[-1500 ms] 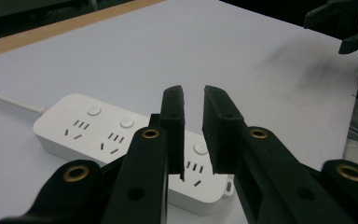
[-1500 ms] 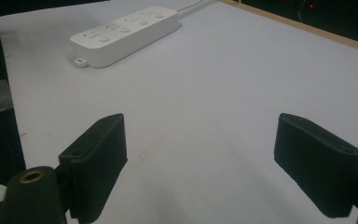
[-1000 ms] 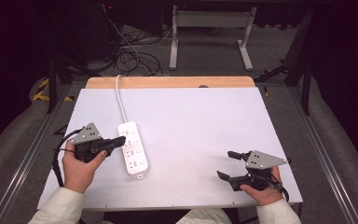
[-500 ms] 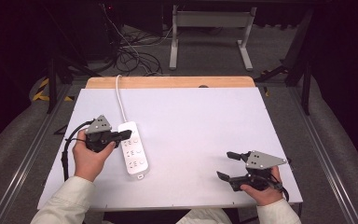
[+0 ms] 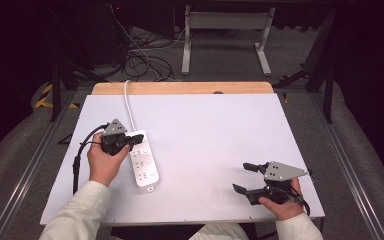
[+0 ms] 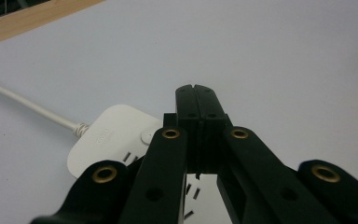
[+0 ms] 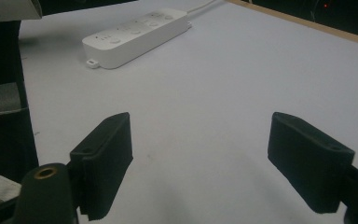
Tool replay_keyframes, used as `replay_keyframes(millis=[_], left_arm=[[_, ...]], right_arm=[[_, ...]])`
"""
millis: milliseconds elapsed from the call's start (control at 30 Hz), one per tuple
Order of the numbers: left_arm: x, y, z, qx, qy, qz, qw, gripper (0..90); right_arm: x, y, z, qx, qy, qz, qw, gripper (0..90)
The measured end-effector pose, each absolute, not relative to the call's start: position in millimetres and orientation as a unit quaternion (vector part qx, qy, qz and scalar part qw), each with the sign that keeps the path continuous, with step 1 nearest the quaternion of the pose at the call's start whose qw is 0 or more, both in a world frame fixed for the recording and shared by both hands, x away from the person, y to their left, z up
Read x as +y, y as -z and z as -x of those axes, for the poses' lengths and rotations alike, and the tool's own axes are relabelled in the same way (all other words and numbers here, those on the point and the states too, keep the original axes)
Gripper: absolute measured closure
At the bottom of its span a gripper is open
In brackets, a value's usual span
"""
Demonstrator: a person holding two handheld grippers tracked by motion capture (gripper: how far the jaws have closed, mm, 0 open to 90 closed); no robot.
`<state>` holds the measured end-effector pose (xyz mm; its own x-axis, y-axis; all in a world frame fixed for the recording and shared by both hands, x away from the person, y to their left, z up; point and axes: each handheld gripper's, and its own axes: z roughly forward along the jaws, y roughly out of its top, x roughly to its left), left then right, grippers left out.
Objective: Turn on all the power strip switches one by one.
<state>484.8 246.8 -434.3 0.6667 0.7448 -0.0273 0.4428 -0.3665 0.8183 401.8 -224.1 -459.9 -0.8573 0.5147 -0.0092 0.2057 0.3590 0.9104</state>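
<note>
A white power strip (image 5: 144, 161) lies on the white table's left half, its white cord (image 5: 128, 102) running off toward the far edge. My left gripper (image 5: 135, 141) hovers over the strip's cord end, jaws shut with nothing between them. In the left gripper view the closed jaws of that gripper (image 6: 196, 95) sit just above the power strip (image 6: 114, 135), close to its round button (image 6: 147, 137). My right gripper (image 5: 242, 177) rests near the table's front right, jaws wide open and empty. The right gripper view looks between its two pads (image 7: 105, 154) at the power strip (image 7: 137, 33) farther off.
The white table top (image 5: 220, 130) has a wooden strip (image 5: 180, 88) along its far edge. Beyond it stand a metal frame (image 5: 225, 35) and tangled cables (image 5: 145, 60) on the dark floor. A sleeve (image 7: 9, 7) shows at the right gripper view's upper left.
My left gripper has moved forward and to the right, from beside the power strip to over its cord end, and sunk a little. The right gripper has stayed put.
</note>
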Motion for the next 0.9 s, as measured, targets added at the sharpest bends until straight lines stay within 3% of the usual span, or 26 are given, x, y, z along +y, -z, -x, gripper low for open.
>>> replay_keyframes(millis=[900], left_arm=[[239,465,-512,0.399,-0.201,-0.813,0.374,89.7]], right_arm=[[-225,462,-403,0.809,-0.527,-0.226,0.132,22.4]])
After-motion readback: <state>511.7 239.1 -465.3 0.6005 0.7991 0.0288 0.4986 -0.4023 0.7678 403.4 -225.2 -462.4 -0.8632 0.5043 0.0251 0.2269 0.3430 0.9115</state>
